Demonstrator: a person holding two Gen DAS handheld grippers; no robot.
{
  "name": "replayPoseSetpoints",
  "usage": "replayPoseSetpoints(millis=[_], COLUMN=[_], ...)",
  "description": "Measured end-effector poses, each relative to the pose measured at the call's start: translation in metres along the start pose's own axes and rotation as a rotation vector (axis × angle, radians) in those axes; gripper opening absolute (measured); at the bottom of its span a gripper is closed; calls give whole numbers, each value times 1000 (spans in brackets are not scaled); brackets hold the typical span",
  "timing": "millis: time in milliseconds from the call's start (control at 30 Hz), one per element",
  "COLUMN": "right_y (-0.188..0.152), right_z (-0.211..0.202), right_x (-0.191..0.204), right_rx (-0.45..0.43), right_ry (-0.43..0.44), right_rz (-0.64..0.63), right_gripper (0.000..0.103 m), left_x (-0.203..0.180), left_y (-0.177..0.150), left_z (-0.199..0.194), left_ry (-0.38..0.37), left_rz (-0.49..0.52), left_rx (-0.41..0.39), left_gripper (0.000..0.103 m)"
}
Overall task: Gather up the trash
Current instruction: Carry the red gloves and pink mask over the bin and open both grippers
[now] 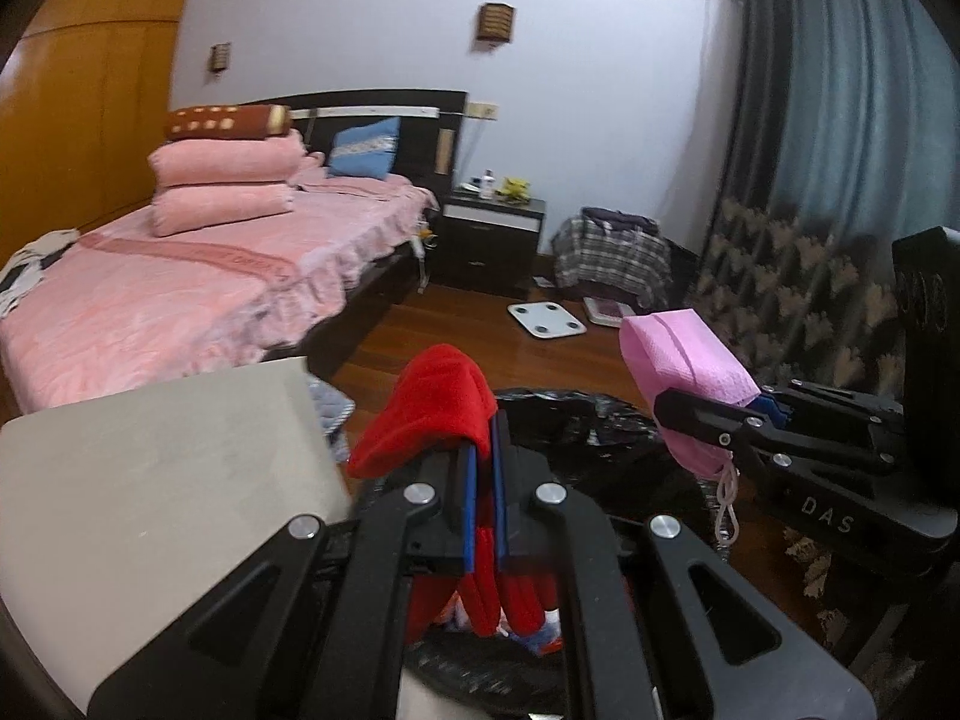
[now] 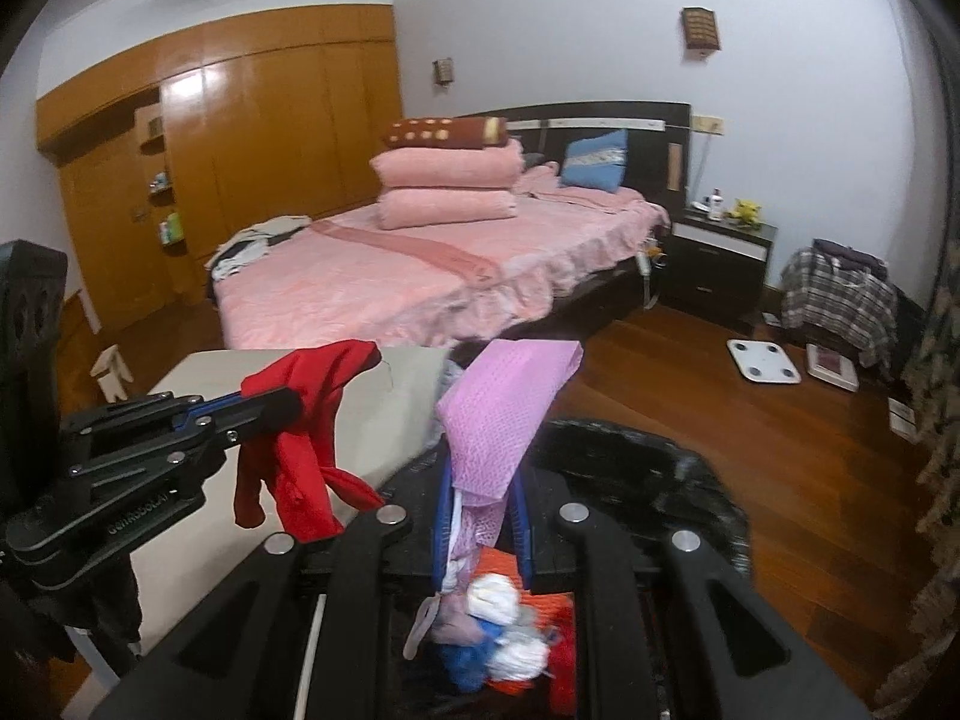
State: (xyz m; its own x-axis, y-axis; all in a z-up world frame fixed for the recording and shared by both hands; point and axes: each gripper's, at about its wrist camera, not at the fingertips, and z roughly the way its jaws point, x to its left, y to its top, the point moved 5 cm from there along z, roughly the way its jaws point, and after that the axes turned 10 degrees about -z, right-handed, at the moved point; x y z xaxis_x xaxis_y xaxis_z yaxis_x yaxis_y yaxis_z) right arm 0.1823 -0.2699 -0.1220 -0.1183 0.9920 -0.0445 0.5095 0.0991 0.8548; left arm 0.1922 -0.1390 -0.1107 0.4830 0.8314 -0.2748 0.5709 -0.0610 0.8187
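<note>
My left gripper (image 1: 483, 420) is shut on a red cloth (image 1: 432, 408) that drapes over its fingertips; it also shows at the left of the right wrist view as the left gripper (image 2: 282, 405) with the red cloth (image 2: 300, 420) hanging from it. My right gripper (image 2: 483, 474) is shut on a pink textured cloth (image 2: 504, 402), seen from the side as the right gripper (image 1: 666, 405) holding the pink cloth (image 1: 684, 360). Both hang over a bin lined with a black bag (image 2: 660, 468), where white, blue and orange trash (image 2: 510, 630) lies.
A pale table top (image 1: 150, 480) lies left of the bin. Beyond it stands a pink bed (image 1: 180, 288) with a dark nightstand (image 1: 489, 240). A white scale (image 1: 546, 319) lies on the wooden floor. A patterned sofa (image 1: 780, 276) is at the right.
</note>
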Motion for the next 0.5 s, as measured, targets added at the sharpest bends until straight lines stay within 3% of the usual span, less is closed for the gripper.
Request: replayPoseSetpoints(millis=[267,333,367,400,500], right_y=[-26,-33,-37,-40,-49], right_z=[16,22,24,27,30], right_x=[-37,-45,-48,-50,-59], right_rx=[57,74,82,92,110], right_ry=[-50,-67,-77,-88,-97], right_rz=[33,40,43,48,68], right_gripper=[17,26,36,44,54], left_x=[-23,-23,-23,-21,-13], left_y=[-9,-12,-14,-16,-21], left_z=[47,58,63,67,70], left_ry=[-50,-53,-55,-50,-37], left_rz=[17,18,17,15,6], left_rx=[63,83,99,110,127], left_gripper=[5,17,24,38,45])
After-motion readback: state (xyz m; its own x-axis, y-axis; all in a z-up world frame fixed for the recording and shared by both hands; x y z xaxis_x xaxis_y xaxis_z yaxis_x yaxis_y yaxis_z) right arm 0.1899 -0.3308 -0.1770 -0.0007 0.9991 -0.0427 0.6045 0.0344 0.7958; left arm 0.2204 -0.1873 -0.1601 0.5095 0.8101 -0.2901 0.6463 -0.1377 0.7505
